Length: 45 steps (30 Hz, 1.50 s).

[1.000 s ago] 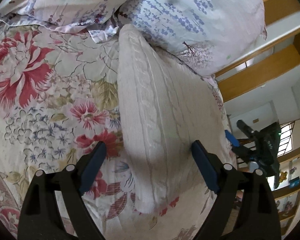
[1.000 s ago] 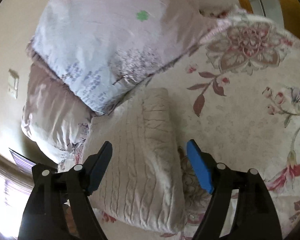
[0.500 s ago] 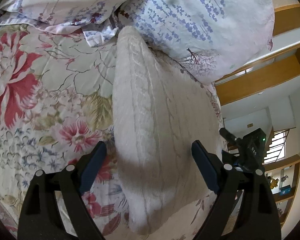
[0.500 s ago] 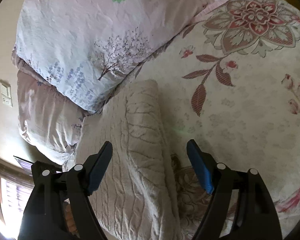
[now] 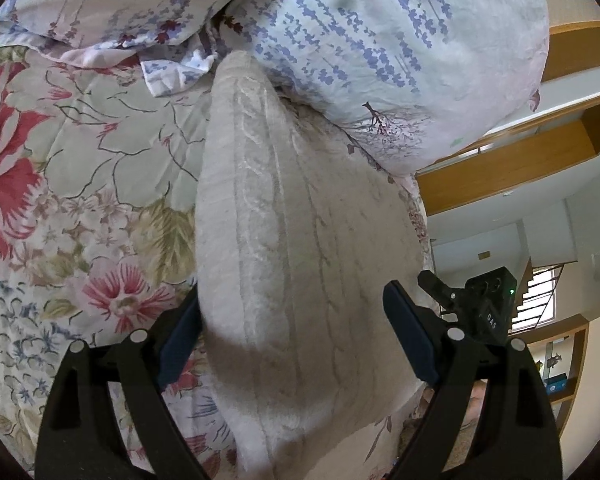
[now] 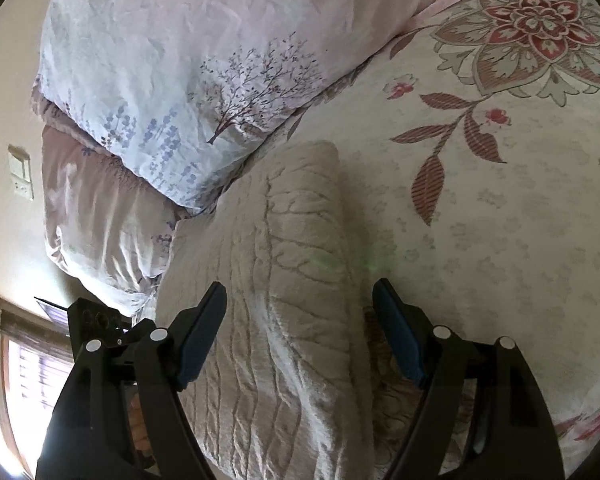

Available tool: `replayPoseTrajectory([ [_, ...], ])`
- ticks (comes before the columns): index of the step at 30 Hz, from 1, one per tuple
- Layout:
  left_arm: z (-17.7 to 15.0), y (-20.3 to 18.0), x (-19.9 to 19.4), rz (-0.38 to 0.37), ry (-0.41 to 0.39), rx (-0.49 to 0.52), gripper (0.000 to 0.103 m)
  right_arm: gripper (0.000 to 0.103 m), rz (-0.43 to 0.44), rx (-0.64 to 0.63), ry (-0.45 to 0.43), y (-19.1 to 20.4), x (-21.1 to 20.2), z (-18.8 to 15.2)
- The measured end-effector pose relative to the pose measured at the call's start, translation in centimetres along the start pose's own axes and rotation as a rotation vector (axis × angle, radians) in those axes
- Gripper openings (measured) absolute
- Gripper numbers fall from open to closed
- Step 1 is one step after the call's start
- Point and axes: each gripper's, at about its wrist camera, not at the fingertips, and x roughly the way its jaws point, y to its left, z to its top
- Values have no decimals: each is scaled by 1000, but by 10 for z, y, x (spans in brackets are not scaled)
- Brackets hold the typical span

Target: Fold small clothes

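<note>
A folded cream cable-knit sweater lies on a floral quilt, its far end against a pillow. It also shows in the right wrist view. My left gripper is open, its blue pads on either side of the sweater's near end, close above it. My right gripper is open too, straddling the sweater's folded right edge from the opposite side. The right gripper shows in the left wrist view beyond the sweater; the left gripper shows at the left in the right wrist view.
A pillow with blue and purple flowers and a pinkish one lie at the head of the bed. The quilt spreads wide to the right of the sweater. Wooden beams and a staircase lie beyond the bed edge.
Both grippers have moved in lower and closer over the sweater, which now fills more of each view. Both jaws stay open.
</note>
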Motion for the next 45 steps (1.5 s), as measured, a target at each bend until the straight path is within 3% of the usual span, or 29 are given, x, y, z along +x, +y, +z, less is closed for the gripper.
replayPoseTrajectory([
  [2, 1, -1, 1, -3, -2, -1, 87, 68, 18, -3, 23, 2, 5, -1],
  [5, 1, 1, 1, -9, -9, -14, 82, 63, 8, -28, 25, 6, 9, -2],
  [10, 1, 9, -1, -5, -15, -23, 60, 37, 35, -28, 38, 5, 12, -5],
  [15, -2, 15, -11, -27, -37, -18, 43, 30, 43, -46, 12, 13, 4, -8],
  [19, -5, 17, -22, -64, -47, -14, 38, 28, 74, -51, -13, 23, -2, -12],
  [28, -21, 32, -82, -73, -94, 45, 36, 26, 125, -133, 5, 76, 6, -37],
  [33, -28, 64, -131, -12, -150, 36, 37, 26, 134, -235, 47, 115, 35, -53],
  [36, -31, 90, -146, 51, -164, 5, 38, 26, 96, -265, 93, 126, 60, -65],
  [38, -29, 111, -146, 64, -152, -44, 40, 29, 36, -279, 96, 129, 74, -70],
  [40, -30, 129, -136, 51, -135, -95, 46, 35, 33, -260, 105, 125, 77, -68],
  [45, -34, 118, -143, 129, -195, -27, 62, 39, 46, -211, 80, 114, 59, -61],
])
